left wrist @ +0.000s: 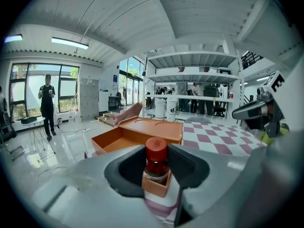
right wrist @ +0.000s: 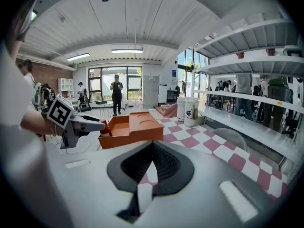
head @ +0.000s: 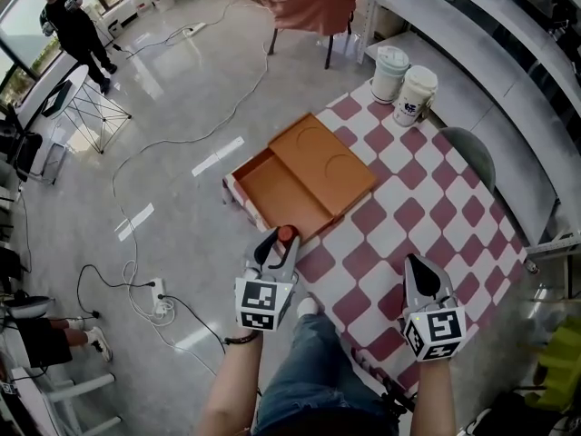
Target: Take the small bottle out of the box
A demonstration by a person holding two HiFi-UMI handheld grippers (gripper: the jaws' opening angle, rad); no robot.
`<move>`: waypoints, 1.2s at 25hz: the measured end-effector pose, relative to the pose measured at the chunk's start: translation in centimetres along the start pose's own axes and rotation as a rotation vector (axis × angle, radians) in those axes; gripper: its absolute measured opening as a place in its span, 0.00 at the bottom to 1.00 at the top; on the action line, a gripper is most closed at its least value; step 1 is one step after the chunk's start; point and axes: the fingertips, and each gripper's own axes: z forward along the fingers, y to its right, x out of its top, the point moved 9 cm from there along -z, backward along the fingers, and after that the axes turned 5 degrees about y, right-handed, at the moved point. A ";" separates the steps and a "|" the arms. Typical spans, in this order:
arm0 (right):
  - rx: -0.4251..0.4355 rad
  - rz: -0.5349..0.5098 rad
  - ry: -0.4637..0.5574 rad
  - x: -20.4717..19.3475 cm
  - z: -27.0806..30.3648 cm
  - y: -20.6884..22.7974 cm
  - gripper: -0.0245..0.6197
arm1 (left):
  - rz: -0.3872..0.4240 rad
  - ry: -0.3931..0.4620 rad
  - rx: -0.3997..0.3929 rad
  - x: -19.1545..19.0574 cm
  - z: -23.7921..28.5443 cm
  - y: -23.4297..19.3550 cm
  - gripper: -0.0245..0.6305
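Note:
A small bottle with a red cap [left wrist: 156, 158] stands at the near corner of the open orange box [head: 281, 193]; in the head view only its cap [head: 287, 234] shows. My left gripper [head: 282, 241] reaches over that corner, and its dark pads sit against both sides of the bottle [left wrist: 156, 167]. An orange bit of box wall [left wrist: 155, 186] shows just below the bottle. My right gripper [head: 420, 263] hovers over the checked cloth to the right, jaws together and empty. In the right gripper view my left gripper [right wrist: 80, 125] is at the box's left end.
The box's lid part [head: 325, 160] has two round hollows. Two white tubs [head: 404, 82] stand at the far end of the red-and-white checked table [head: 427, 198]. A grey chair [head: 467, 153] is at the right. Cables and a power strip [head: 156, 293] lie on the floor to the left.

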 end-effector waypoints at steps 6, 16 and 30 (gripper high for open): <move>-0.007 -0.003 0.038 1.6 -0.6 0.3 0.04 | 0.001 0.033 0.011 2.0 -0.3 -0.2 0.26; -0.039 -0.007 0.139 5.0 -1.8 0.7 0.04 | 0.026 0.094 0.025 6.1 -1.4 -0.7 0.26; -0.061 0.031 0.311 9.8 -3.4 1.4 0.04 | 0.082 0.199 0.016 11.9 -2.5 -0.3 0.26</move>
